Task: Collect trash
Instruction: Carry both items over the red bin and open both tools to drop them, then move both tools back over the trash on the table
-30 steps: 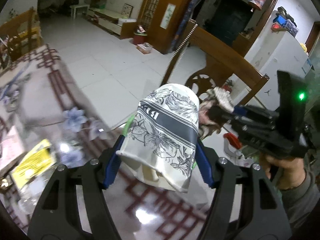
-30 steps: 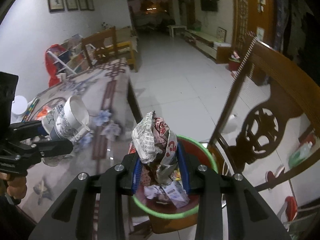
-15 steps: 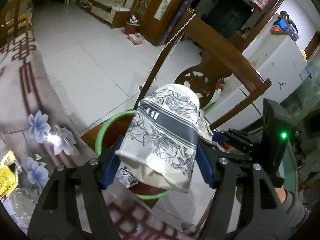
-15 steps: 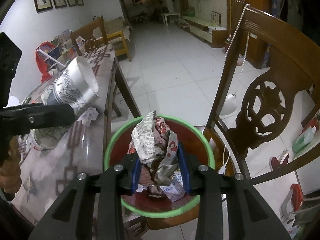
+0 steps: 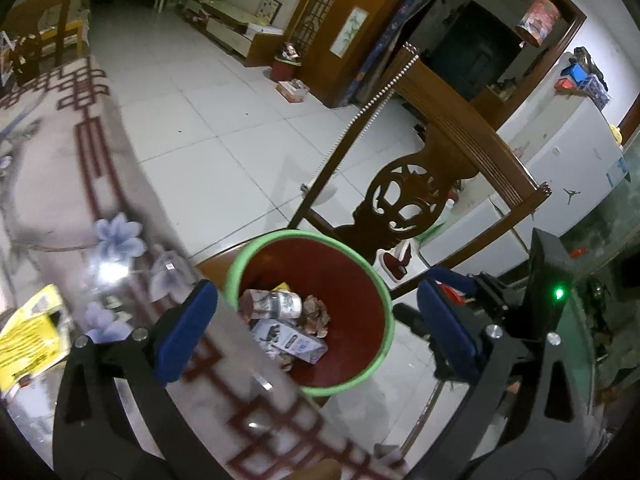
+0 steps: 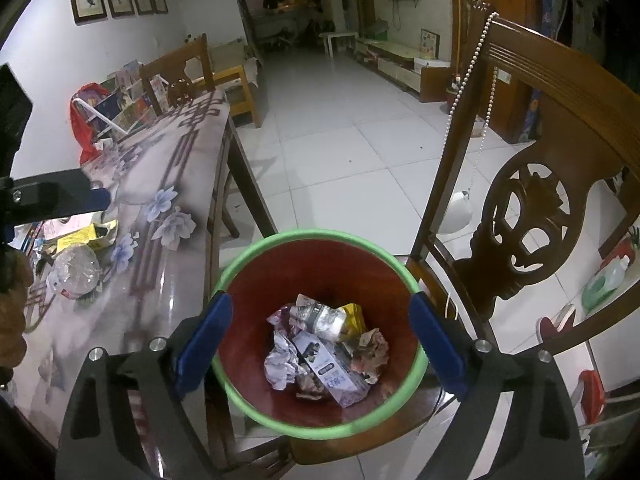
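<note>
both grippers [image 5: 316, 332] [image 6: 320, 340] gape empty over the bin [image 6: 320, 428]; its crumpled trash [image 6: 324, 352] looks partly buried.

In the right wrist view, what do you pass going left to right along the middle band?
Crumpled clear plastic bottle on the table → red bin with green rim → carved wooden chair back → green bottle.

Both wrist views look down, close, sharing bin [image 5: 362, 254] [image 6: 320, 236].
</note>
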Motion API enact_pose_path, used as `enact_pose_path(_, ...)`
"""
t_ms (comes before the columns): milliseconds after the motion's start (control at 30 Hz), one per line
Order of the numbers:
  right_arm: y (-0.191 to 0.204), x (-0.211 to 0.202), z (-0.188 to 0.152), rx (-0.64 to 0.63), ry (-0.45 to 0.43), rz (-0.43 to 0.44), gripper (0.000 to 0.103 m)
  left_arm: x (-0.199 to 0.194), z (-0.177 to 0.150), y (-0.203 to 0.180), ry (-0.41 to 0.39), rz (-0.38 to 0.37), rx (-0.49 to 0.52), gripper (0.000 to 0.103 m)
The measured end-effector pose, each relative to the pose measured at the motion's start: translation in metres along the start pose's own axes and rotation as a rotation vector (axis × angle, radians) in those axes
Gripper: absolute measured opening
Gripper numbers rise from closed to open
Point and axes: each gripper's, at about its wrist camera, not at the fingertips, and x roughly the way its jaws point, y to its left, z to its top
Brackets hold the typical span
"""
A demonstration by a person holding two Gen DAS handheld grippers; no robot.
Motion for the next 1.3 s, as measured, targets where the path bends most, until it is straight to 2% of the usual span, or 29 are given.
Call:
enact_pose_path(233, 0.026, -0.014, 0.003, -0.037, -0.015, 0.008, 0.087, -0.045, -0.018, 0.022, -0.024, 0.066, -0.007, 0.098)
enact_pose_path(400, 0.057, -0.03, 0.011, -0.09, -0.037, 0.016, 0.09, -0.084, -0.035, 0.036, -0.053, 0.12, 0.016, 0.098)
enact_pose_path(600, 0.099, -0.047, 0.024, -0.16, -0.06, 0.028, 0.091, -0.138, -0.056, 0.065, -0.092, 0.161, -0.009, 0.098)
enact_pose_path(700, 0.123, -0.054, 0.03, -0.195, -0.075, 0.039, 0.096, -0.167, -0.066, 0.085, -0.119, 0.188, -0.035, 0.098)
enact_pose_path(1067, 0.217, -0.061, 0.041, -0.333, -0.087, 0.1, 0.096, -0.244, -0.11, 0.151, -0.167, 0.305, -0.106, 0.098)
enact_pose_path(1300, 0.271, -0.047, 0.038, -0.442, -0.068, 0.14, 0.096, -0.279, -0.141, 0.206, -0.186, 0.371, -0.21, 0.098)
